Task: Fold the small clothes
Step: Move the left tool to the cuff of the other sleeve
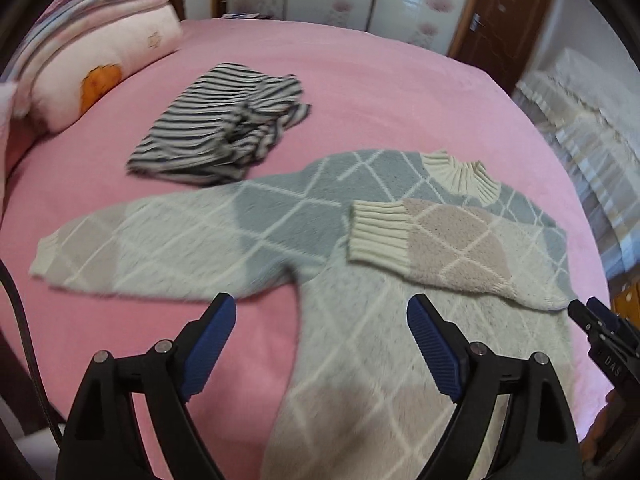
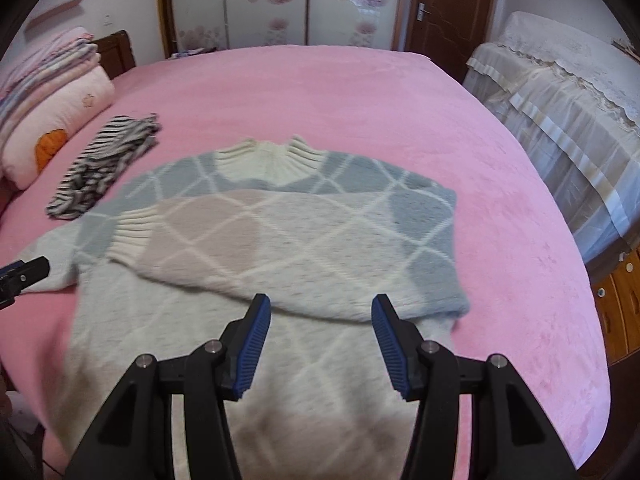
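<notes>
A small diamond-patterned sweater (image 1: pixel 360 340) in cream, grey-blue and beige lies flat on the pink bed (image 1: pixel 360 80). Its right sleeve (image 1: pixel 432 240) is folded across the chest; its left sleeve (image 1: pixel 140 240) lies spread out to the left. My left gripper (image 1: pixel 320 320) is open and empty, just above the sweater's left underarm. In the right wrist view the sweater (image 2: pixel 300 240) fills the middle, and my right gripper (image 2: pixel 320 320) is open and empty over the body below the folded sleeve (image 2: pixel 224 236). The right gripper's tip also shows in the left wrist view (image 1: pixel 592 320).
A folded black-and-white striped garment (image 1: pixel 220 128) lies on the bed beyond the sweater, also seen in the right wrist view (image 2: pixel 104 164). Pillows and folded blankets (image 1: pixel 92 48) are stacked at the far left. A covered piece of furniture (image 2: pixel 560 112) stands right of the bed.
</notes>
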